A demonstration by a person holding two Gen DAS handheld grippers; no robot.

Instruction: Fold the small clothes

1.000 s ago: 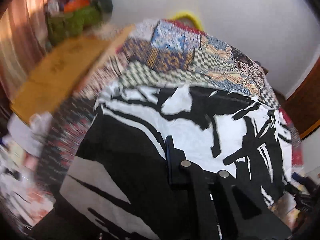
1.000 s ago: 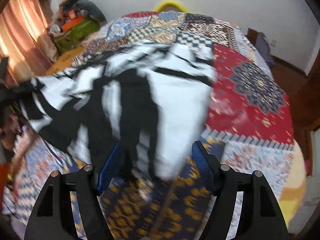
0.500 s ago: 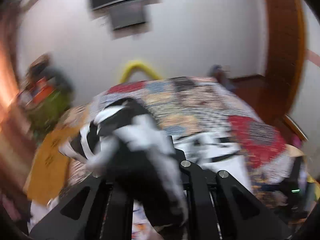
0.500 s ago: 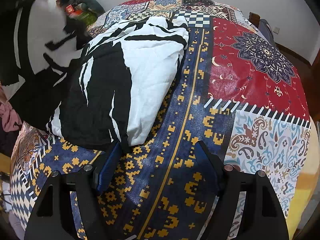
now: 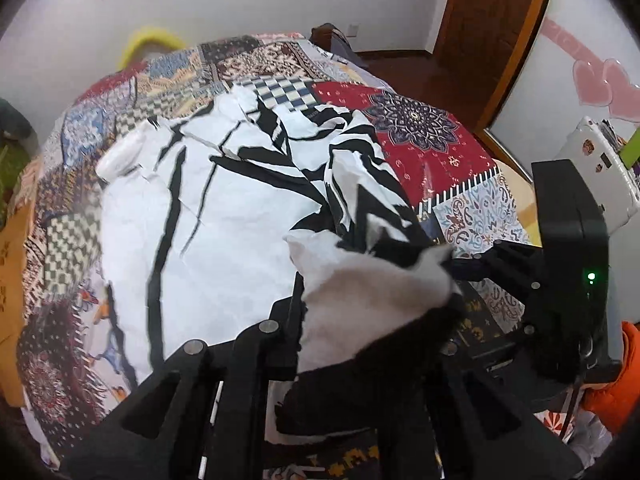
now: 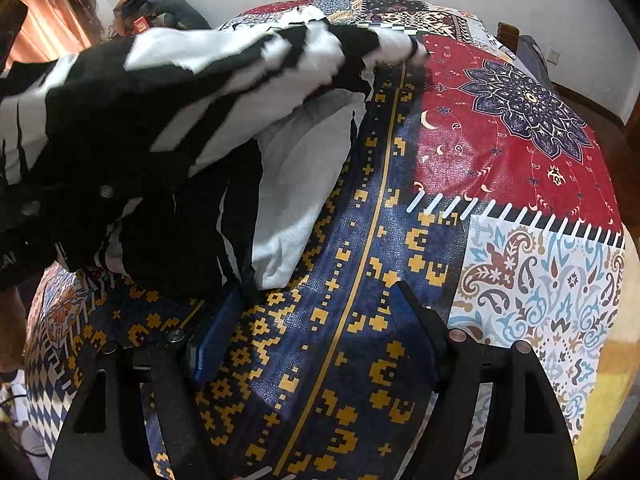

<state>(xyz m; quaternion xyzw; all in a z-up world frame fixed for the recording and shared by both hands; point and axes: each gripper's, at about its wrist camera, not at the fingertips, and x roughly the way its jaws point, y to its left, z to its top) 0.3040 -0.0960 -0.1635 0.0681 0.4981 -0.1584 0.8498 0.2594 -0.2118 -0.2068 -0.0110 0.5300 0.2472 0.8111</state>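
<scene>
A black-and-white patterned garment (image 5: 224,200) lies spread on the patchwork-covered table (image 5: 420,152). My left gripper (image 5: 360,312) is shut on a corner of the garment and holds that fold over the near right edge; the cloth hides its fingertips. In the right wrist view the lifted fold (image 6: 224,76) hangs over the lower layer (image 6: 296,184). My right gripper (image 6: 316,320) is open and empty, low over the blue and gold patch, with its left finger (image 6: 216,332) touching the garment's near edge. The left gripper's body shows at the left edge (image 6: 24,216). The right gripper's body also shows in the left wrist view (image 5: 560,264).
The table cover (image 6: 520,140) shows red, blue and paisley patches to the right of the garment. A white case (image 5: 600,168) stands beyond the table's right edge. A wooden door (image 5: 492,32) is at the back right, a yellow chair back (image 5: 148,40) behind the table.
My left gripper has carried the garment's corner up and across to the right, laying a fold over the rest. My right gripper has stayed low and open at the near edge.
</scene>
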